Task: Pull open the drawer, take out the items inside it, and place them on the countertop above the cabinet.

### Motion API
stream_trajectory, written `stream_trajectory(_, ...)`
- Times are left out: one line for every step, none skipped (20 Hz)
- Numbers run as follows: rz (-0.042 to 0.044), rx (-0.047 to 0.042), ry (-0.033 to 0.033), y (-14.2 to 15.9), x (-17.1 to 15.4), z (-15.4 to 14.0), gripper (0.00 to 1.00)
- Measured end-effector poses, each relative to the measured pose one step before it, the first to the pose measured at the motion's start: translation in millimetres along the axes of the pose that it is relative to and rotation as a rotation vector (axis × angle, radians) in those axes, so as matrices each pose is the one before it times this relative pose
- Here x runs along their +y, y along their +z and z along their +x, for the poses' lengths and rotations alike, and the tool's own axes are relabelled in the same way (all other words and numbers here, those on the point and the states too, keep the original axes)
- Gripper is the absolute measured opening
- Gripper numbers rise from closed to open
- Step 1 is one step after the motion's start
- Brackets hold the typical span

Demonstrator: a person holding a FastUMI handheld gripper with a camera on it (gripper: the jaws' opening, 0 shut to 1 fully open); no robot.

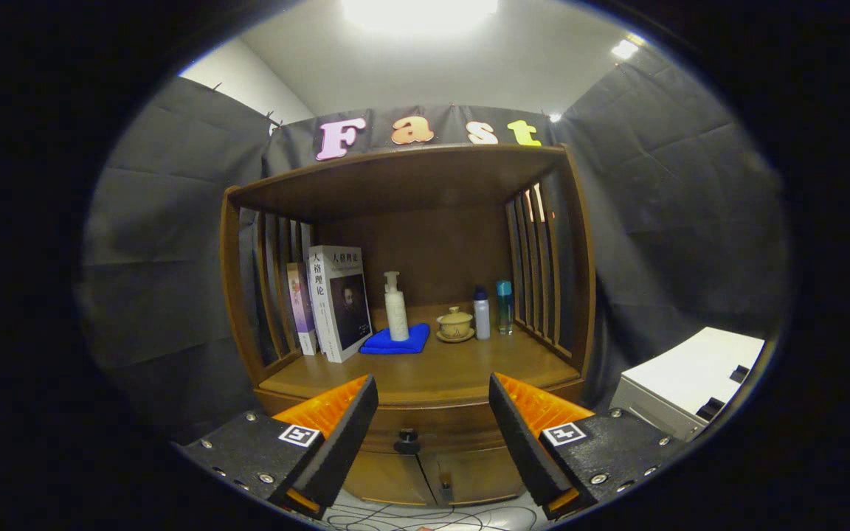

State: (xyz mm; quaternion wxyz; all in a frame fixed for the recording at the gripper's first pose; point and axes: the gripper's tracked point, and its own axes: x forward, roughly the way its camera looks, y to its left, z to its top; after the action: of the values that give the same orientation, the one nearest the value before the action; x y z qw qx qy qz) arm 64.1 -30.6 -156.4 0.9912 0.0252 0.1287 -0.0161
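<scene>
gripper (433, 420): its two fingers are standing wide apart and holding nothing, aimed at the cabinet front from a little way off.
knob (406, 441): a small dark round knob is sitting between the fingers and beyond them, on the closed drawer.
drawer (440, 430): a shallow wooden front is running under the table, still shut, so the items inside are hidden.
doors (432, 478): two lower doors are meeting at a seam just below the knob, with a small dark pull on it.
table (432, 369): a smooth brown wooden top is lying above the drawer, bare at its near edge, with slatted sides and a roof over it.
books (333, 302): several upright books are leaning at the far left, glossy covers facing out.
cloth (395, 341): a soft blue folded cloth is lying near the middle, carrying a tall pale pump bottle (395, 310).
cup (454, 324): a lidded yellowish cup is resting on a saucer, right of the cloth.
bottles (493, 310): two slim bottles are standing at the far right, one white and one teal.
cables (425, 518): thin wires are trailing on the floor below.
risk, grip: the knob is small and rounded, so the fingers may be slipping off it if they close off-centre.
risk, aim: coming in low may be catching the door pull instead.
risk, pull: a pull that is not straight may be jamming the drawer or shaking the cabinet, toppling the tall bottles.
risk, placing: items may be knocking the cup unless set on the bare near part.
</scene>
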Motion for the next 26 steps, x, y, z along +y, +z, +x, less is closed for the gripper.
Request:
stream_trajectory(0.02159, 0.01549, 0.02099, -9.38, 6.77, 5.11, 0.94)
stream_trajectory(0.00647, 0.00681, 0.00024, -7.82, 2.95, 6.71, 0.95)
stream_trajectory(-0.01087, 0.01170, -0.01433, -8.36, 0.52, 8.03, 0.95)
stream_trajectory(-0.01230, 0.01129, -0.01519, -9.20, 1.88, 7.28, 0.95)
stream_trajectory(-0.00003, 0.01128, -0.00469, -9.19, 5.10, 9.26, 0.95)
stream_trajectory(0.00824, 0.01540, -0.00074, -10.47, 3.55, 7.76, 0.95)
stream_trajectory(0.01077, 0.01538, -0.00185, -12.73, 1.99, 8.24, 0.95)
stream_trajectory(0.00856, 0.00973, 0.00024, -10.05, 2.34, 7.79, 0.95)
stream_trajectory(-0.00063, 0.00959, -0.00560, -10.23, 2.09, 6.99, 0.95)
stream_trajectory(-0.01106, 0.01241, -0.01097, -10.28, -0.51, 5.81, 0.95)
stream_trajectory(-0.00691, 0.01683, -0.00045, -10.59, 1.24, 5.45, 0.95)
stream_trajectory(0.00362, 0.00864, 0.01502, -8.50, 5.08, 4.84, 0.95)
stream_trajectory(0.00097, 0.00722, 0.01047, -8.87, 4.47, 4.67, 0.95)
stream_trajectory(-0.00627, 0.01387, -0.00364, -8.70, -0.61, 4.90, 0.95)
stream_trajectory(-0.01242, 0.00810, -0.01065, -7.81, -0.57, 5.46, 0.95)
stream_trajectory(-0.01826, 0.00537, -0.01893, -5.56, -2.30, 3.23, 0.95)
stream_trajectory(-0.01855, -0.00086, -0.00860, -4.04, 0.23, 3.68, 0.96)
stream_trajectory(-0.01687, -0.00100, 0.00054, -2.90, 2.25, 3.84, 0.96)
stream_trajectory(-0.00986, -0.00114, -0.00442, -3.36, 0.43, 2.07, 0.95)
stream_trajectory(-0.00347, 0.00081, -0.00489, -2.64, -0.81, 4.00, 0.95)
stream_trajectory(-0.00111, 0.00226, -0.00668, -3.40, -0.23, 2.54, 0.94)
stream_trajectory(-0.00058, 0.00237, -0.00121, -2.70, -0.26, 2.46, 0.92)
stream_trajectory(-0.00312, -0.00079, -0.00332, -2.31, -1.01, 4.13, 0.91)
stream_trajectory(-0.00527, -0.00114, -0.00452, -1.60, -1.68, 2.57, 0.86)
stream_trajectory(-0.00388, -0.00108, -0.00487, -2.32, -2.40, 2.04, 0.83)
stream_trajectory(-0.00125, -0.00115, -0.00047, -0.39, -1.61, 2.13, 0.77)
